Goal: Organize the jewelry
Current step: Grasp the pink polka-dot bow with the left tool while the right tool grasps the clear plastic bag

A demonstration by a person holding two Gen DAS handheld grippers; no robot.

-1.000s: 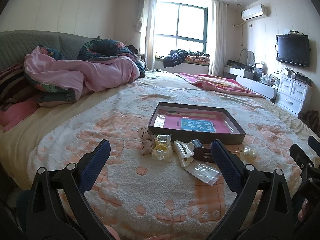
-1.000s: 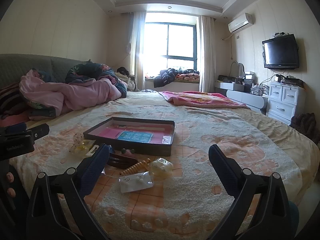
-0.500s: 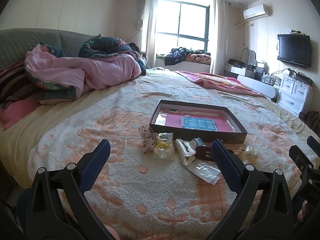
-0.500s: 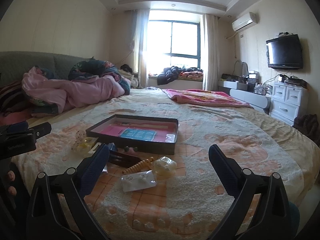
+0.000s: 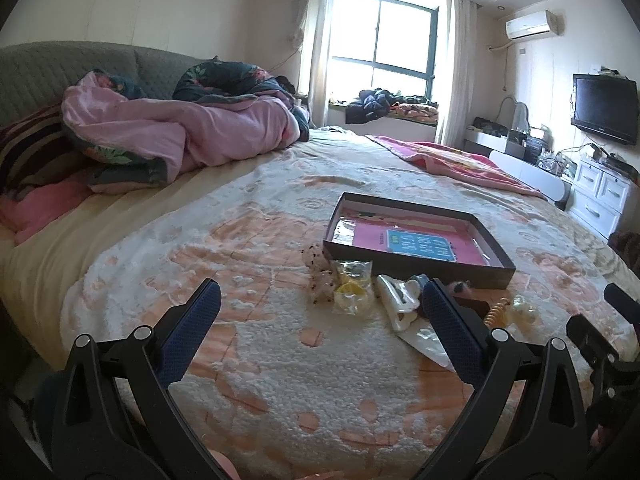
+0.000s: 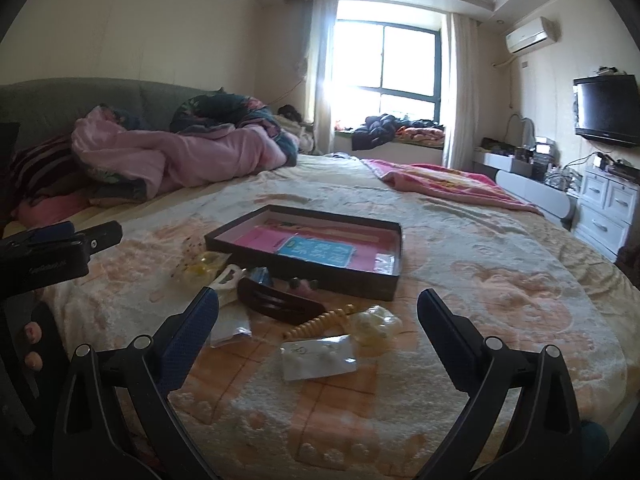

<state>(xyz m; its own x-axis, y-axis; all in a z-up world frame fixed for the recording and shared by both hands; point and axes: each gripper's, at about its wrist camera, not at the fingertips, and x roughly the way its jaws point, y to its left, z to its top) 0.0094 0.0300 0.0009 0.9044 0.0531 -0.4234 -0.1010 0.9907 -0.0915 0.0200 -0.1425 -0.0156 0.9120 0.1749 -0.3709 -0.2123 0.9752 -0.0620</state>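
Wide bed (image 6: pixel 500 280) under a peach-and-white fleece blanket, filling both views. Dark shallow box (image 6: pixel 310 248) near the middle of the blanket, pink-lined, holding only a blue card and a clear packet; no jewelry inside yet. Loose jewelry and hair pieces scattered just in front of the box on its near side: white hair claw (image 5: pixel 394 302), dark brown hair clip (image 6: pixel 276 300), clear bag with something yellow (image 5: pixel 352 286), flat clear packet of small earrings (image 6: pixel 318 360), gold spiral hair tie (image 6: pixel 320 320), crumpled pale bag (image 6: pixel 376 326) touching the tie's end. Left tongs (image 5: pixel 320 316) spread wide and empty, hanging above bare blanket short of the pile. Right tongs (image 6: pixel 318 318) likewise spread wide, empty, framing the earring packet and spiral tie from above. Judged stage: the very start, approach before a first pick, nothing sorted. Next move likely calling for a descent of the right tongs onto the earring packet or the tie, closing low against soft fleece, with care not to pinch blanket fibres or slip off the slick flat plastic, then a carry over the box wall.
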